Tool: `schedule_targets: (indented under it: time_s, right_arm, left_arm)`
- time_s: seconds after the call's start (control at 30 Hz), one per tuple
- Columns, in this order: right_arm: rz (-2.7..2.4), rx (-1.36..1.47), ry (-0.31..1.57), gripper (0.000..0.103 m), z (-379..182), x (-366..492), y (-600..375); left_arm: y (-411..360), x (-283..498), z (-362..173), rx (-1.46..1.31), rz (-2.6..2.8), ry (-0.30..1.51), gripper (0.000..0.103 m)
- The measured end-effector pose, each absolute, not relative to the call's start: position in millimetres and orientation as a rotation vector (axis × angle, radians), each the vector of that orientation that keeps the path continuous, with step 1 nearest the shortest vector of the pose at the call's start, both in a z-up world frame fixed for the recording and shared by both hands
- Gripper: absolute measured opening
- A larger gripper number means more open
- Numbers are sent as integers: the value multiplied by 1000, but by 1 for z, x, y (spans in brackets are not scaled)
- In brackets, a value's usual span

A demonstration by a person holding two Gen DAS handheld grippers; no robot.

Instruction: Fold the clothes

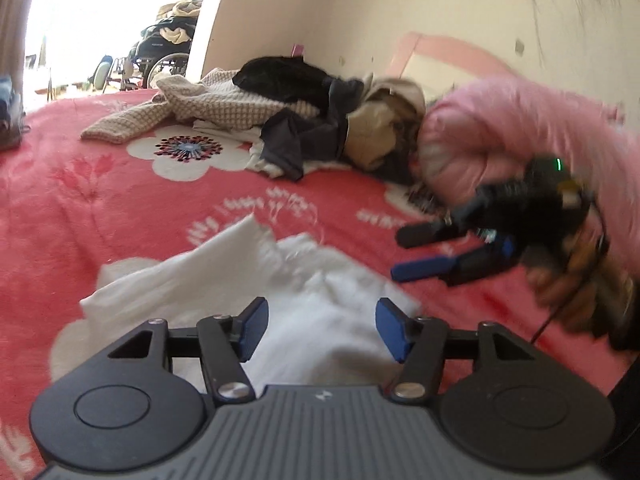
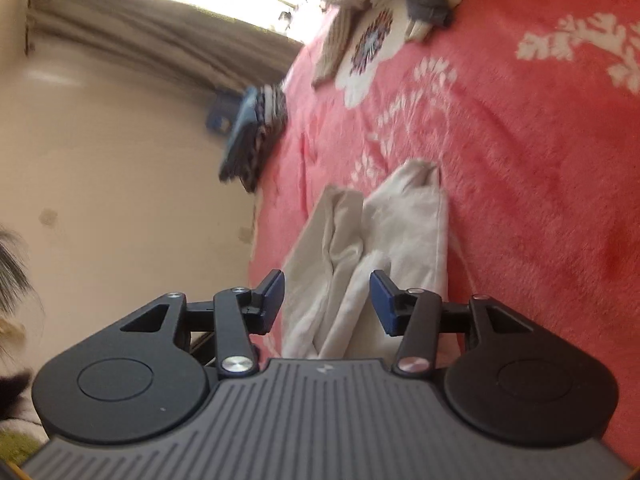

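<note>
A crumpled white garment [image 1: 280, 296] lies on the red flowered bedspread [image 1: 100, 200], right in front of my left gripper [image 1: 322, 326], which is open and empty just above it. My right gripper [image 1: 416, 254] shows in the left wrist view to the right, open, blurred, held by a hand in a pink sleeve. In the right wrist view the same white garment [image 2: 384, 236] lies ahead of the open right gripper [image 2: 328, 302], which is rolled sideways.
A pile of unfolded clothes [image 1: 288, 108], beige knit, black and grey pieces, lies at the back of the bed by the wall. A folded dark stack [image 2: 256, 132] sits at the bed's edge. A wheelchair [image 1: 160, 52] stands beyond the bed.
</note>
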State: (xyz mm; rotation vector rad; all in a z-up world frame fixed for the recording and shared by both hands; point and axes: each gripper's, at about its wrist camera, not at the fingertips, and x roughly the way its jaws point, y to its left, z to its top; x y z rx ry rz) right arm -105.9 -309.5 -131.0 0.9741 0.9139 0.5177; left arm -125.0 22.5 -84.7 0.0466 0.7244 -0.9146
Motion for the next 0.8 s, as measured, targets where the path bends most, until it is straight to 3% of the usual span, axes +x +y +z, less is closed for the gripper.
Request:
schedule_targets:
  time_s: [0.2,0.27,0.33,0.4,0.53,0.8]
  right_arm:
    - [516,975,1033,43,-146,-87,-292]
    - [512,976,1067,34,-152,-80,-287]
    - [505,962,1090,10,-158,-74,-283]
    - [522,931,1074,1,-157,-70,-281]
    - [626,862,946,0,-138,-64,-277]
    - [562,735,946,0,-158,-54,-282]
  left_arm:
    - [18,-137,-90,118,-983,724,59]
    - [20,-138,-93,117,-986,736,59]
    - [21,-137,-97,107,-981,743,59]
    - [20,-136,-99,93,-983,749,59]
    - [16,-134,-103,85,-985,744,58]
    - [-10,-144,-111,261,-950,644,59]
